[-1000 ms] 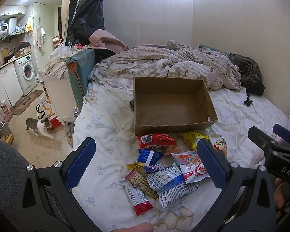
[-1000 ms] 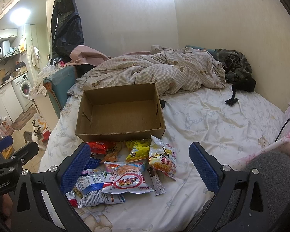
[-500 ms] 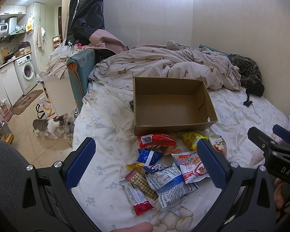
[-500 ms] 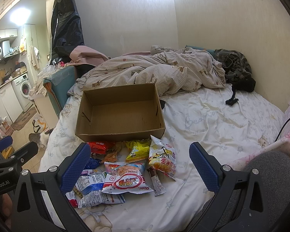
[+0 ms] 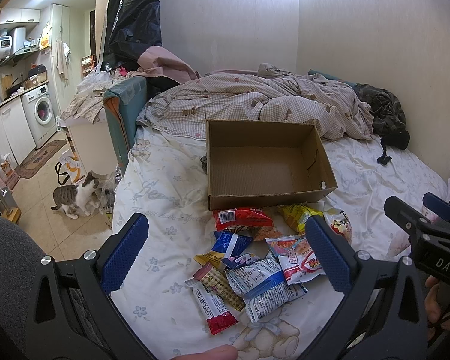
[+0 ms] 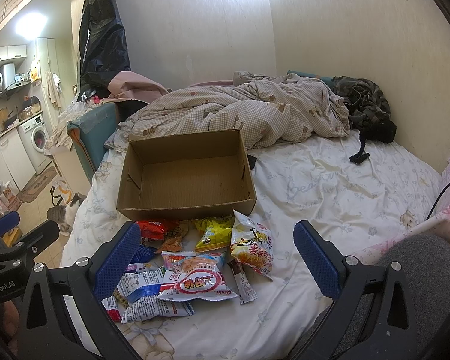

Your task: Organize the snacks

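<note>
An empty brown cardboard box (image 5: 264,162) stands open on the bed; it also shows in the right wrist view (image 6: 186,177). A pile of snack packets (image 5: 255,258) lies on the sheet just in front of it, among them a red packet (image 5: 243,219), a yellow packet (image 6: 213,231) and a white and red packet (image 6: 195,282). My left gripper (image 5: 225,258) is open and empty, held above the pile. My right gripper (image 6: 216,264) is open and empty, also above the pile.
A rumpled checked duvet (image 5: 255,102) and dark clothes (image 5: 387,114) lie behind the box. A cat (image 5: 75,198) stands on the floor left of the bed. A washing machine (image 5: 42,114) is at the far left. A black cable (image 6: 441,201) runs at the right.
The cat has walked right along the floor toward the bed. Both grippers and the snacks have stayed in place.
</note>
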{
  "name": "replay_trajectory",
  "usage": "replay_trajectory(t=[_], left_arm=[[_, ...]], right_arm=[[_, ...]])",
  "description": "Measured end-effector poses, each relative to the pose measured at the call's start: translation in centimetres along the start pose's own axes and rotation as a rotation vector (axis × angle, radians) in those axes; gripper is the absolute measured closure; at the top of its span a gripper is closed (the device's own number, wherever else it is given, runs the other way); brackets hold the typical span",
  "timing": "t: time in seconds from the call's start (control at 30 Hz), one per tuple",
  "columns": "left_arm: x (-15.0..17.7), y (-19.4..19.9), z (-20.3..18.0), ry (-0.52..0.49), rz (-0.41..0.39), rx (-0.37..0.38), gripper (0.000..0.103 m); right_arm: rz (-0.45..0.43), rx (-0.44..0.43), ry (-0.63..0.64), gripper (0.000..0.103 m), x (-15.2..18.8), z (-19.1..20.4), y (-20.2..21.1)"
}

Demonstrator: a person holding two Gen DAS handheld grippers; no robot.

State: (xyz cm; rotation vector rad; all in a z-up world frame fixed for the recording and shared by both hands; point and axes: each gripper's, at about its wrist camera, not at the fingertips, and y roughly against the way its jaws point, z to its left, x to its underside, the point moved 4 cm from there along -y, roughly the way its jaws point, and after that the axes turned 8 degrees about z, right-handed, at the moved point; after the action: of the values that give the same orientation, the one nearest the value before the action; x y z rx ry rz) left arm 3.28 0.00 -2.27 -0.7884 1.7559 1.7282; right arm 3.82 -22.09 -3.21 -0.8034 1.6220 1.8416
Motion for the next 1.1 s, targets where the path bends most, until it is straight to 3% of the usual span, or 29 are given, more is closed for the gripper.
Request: replay_trajectory(t=[0.67, 0.87, 1.0, 1.1], left_arm=[[-0.6, 0.2, -0.2, 0.010, 0.013, 0.031, 0.000], [-2.5, 0.6, 0.2, 0.000, 0.014, 0.030, 0.000], [-3.6, -0.5, 1.1, 0.008, 0.061, 0.003, 0.000], [-3.9, -2.8, 2.2, 0.027, 0.162, -0.041, 0.000]], right_arm=[[0.000, -0.006, -0.009, 0.000, -0.4, -0.3, -0.1], [0.006, -0.029, -0.054, 0.000, -1.5, -1.1, 0.2], [0.021, -0.043, -0.066, 0.000, -3.2, -1.9, -0.3], [0.048, -0.056, -0.063, 0.000, -4.1, -2.3, -1.2]])
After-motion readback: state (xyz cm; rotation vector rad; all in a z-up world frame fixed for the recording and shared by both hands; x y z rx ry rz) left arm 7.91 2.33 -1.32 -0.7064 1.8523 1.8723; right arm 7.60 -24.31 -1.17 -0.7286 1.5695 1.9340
